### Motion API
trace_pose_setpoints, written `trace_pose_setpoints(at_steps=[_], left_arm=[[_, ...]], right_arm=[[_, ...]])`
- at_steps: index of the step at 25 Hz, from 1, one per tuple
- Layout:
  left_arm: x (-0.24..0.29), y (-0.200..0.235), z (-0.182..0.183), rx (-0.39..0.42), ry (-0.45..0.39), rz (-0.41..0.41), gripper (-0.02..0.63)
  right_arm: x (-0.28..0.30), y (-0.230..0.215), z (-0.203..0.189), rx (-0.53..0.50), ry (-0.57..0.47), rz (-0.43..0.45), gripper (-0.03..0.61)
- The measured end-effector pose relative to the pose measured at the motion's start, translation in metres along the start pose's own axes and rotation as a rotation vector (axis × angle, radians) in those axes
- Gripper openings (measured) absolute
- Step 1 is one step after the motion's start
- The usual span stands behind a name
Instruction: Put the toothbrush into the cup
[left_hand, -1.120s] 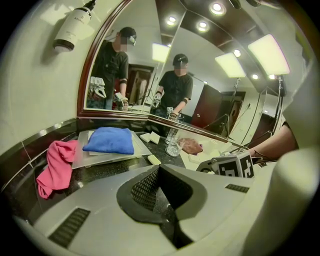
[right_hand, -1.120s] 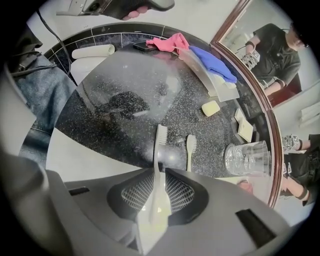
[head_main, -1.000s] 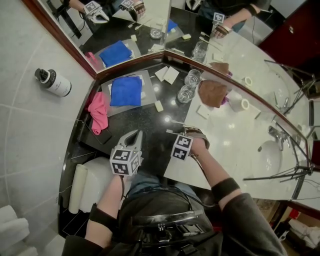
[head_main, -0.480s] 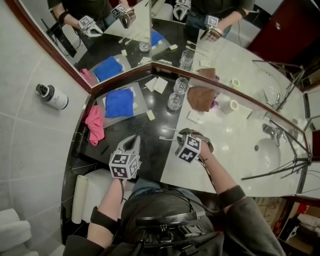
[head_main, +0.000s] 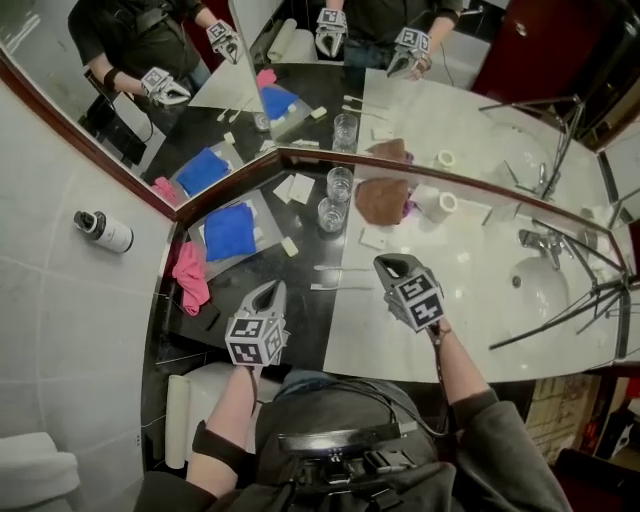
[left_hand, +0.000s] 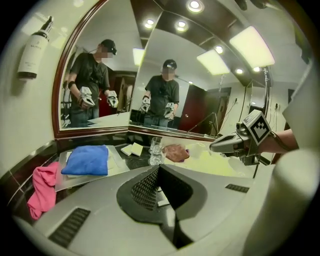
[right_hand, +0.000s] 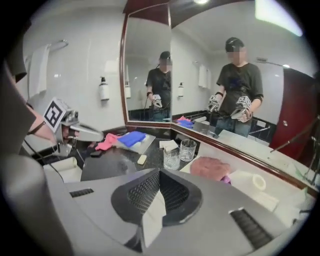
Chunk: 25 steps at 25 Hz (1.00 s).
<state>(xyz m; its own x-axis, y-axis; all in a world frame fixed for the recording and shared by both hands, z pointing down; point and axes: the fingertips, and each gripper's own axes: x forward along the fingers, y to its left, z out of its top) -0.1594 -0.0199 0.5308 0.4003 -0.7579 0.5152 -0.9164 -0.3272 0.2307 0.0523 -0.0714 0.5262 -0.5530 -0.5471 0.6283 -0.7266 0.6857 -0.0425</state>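
While left tool (head_main: 272, 288), right tool (head_main: 386, 264) clenched empty, right just closed: two toothbrushes (head_main: 335, 268) (head_main: 330, 287), two glasses (head_main: 339, 184) (head_main: 330, 213)

We count two glass cups (head_main: 329, 213) and two toothbrushes (head_main: 338, 287). We count three cloths: one blue cloth (head_main: 230, 231), one pink cloth (head_main: 190, 276) and one brown cloth (head_main: 381, 200). We also count one paper roll (head_main: 441, 203) and one bottle (head_main: 103, 231).

Up on the head, we look steeply down over the black counter (head_main: 300, 262) and the corner mirror (head_main: 300, 100). Down low we ride the left gripper (head_main: 271, 288) and the right gripper (head_main: 387, 264). Both face the mirror and share the two glasses (head_main: 334, 200) and the blue cloth (head_main: 230, 230).
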Motion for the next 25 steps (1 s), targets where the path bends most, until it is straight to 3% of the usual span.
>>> trace_pose_setpoints(at_steps=[4,14,25], left_arm=[[0.003,-0.017,0.008,0.025,-0.005,-0.015,0.002],[0.001,-0.039,0.01,0.034,-0.016,-0.022,0.002],[-0.004,-0.055,0.007,0.092,-0.002,-0.065,0.0]], right_arm=[[-0.03,-0.026,-0.003,0.123,-0.115,-0.052,0.02],[-0.073,-0.045,-0.038,0.332,-0.208,-0.102,0.02],[-0.077,-0.043,-0.046,0.344,-0.205,-0.093,0.02]])
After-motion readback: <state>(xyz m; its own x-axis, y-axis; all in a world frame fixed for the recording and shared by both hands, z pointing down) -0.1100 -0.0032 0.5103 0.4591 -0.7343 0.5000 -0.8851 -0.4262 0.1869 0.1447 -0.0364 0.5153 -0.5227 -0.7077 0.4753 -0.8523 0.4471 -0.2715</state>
